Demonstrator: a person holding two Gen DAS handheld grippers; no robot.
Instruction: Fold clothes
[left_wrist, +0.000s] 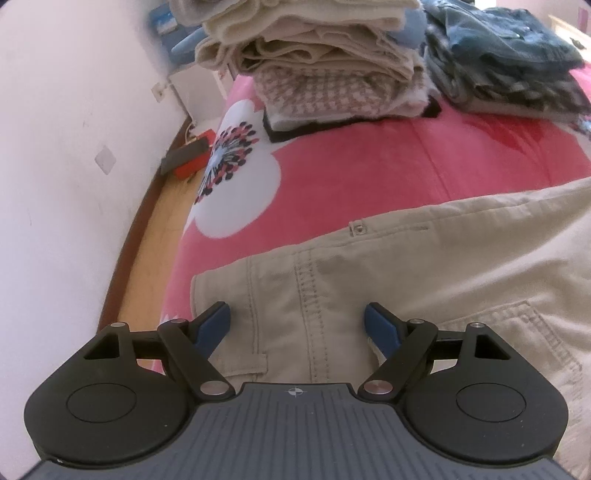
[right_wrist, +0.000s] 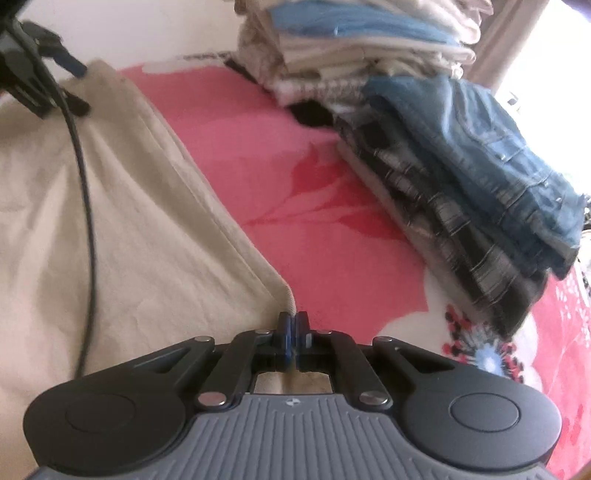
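now right claw (right_wrist: 293, 326) pinches beige trousers' (right_wrist: 129, 236) corner.

Matt beige cotton-twill trousers (left_wrist: 406, 266), fleecy pink blanket (left_wrist: 369, 162)

Left gripper (left_wrist: 297, 325) agape — right gripper (right_wrist: 293, 325) clamped

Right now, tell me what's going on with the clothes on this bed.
A person is folding beige trousers spread on a pink flowered bedspread, with a tool in each hand. The right tool is shut on a corner of the trousers. The left tool is open over the waistband end, gripping nothing. Behind them sit two piles of folded clothes: a light one and a dark denim and plaid one.
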